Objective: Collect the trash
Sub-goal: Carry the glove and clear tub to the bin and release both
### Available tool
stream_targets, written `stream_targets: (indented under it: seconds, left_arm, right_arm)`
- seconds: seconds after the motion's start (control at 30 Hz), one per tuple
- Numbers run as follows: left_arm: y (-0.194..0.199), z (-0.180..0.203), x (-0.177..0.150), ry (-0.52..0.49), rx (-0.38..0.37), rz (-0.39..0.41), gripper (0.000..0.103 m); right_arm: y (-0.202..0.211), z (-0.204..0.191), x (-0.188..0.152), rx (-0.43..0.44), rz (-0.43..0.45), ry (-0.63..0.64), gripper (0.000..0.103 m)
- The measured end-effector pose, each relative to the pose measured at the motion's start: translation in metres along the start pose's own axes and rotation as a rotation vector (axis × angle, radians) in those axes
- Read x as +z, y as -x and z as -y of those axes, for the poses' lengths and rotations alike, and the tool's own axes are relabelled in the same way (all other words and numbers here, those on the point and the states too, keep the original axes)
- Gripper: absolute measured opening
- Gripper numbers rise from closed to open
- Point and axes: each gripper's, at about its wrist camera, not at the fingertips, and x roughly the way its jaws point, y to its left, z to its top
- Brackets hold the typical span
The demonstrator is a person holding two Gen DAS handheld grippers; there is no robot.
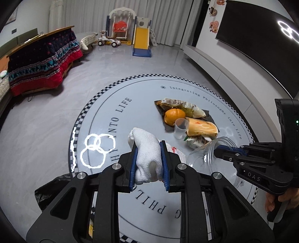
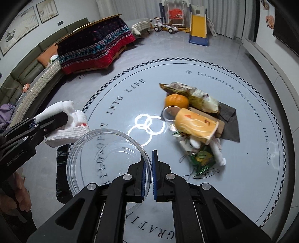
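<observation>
Left tool (image 1: 149, 164) pinches crumpled white cloth (image 1: 147, 149); right tool (image 2: 149, 175) grips clear lid's (image 2: 104, 158) rim

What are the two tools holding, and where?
Left tool grips the white cloth around its middle. Right tool pinches the clear bowl by its rim.

A family living room, toy slide (image 1: 142, 42), swing (image 2: 176, 15), sofa (image 2: 28, 74), blanket-draped table (image 1: 41, 61), curtains (image 1: 84, 15)

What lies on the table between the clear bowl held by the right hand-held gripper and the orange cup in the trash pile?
Nothing: in the right wrist view, only bare table with a ring-shaped light reflection separates the clear bowl and orange cup.
</observation>
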Motion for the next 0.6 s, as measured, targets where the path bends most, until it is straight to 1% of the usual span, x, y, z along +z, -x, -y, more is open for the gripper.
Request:
stream_targets:
  seconds: [0.3, 0.43, 0.6]
  left_arm:
    - [0.050, -0.067, -0.051, 0.113, 0.100, 0.047, 0.022]
    - [0.064, -0.095, -0.074, 0.169, 0.134, 0.051, 0.022]
    - [0.075, -0.131, -0.104, 0.239, 0.176, 0.046, 0.022]
  right_arm:
    - [-0.018, -0.098, -0.020, 0.083, -0.048, 0.165, 0.007]
    - [-0.027, -0.141, -0.031, 0.105, -0.072, 0.242, 0.007]
    - [-0.039, -0.185, -0.047, 0.142, -0.094, 0.306, 0.007]
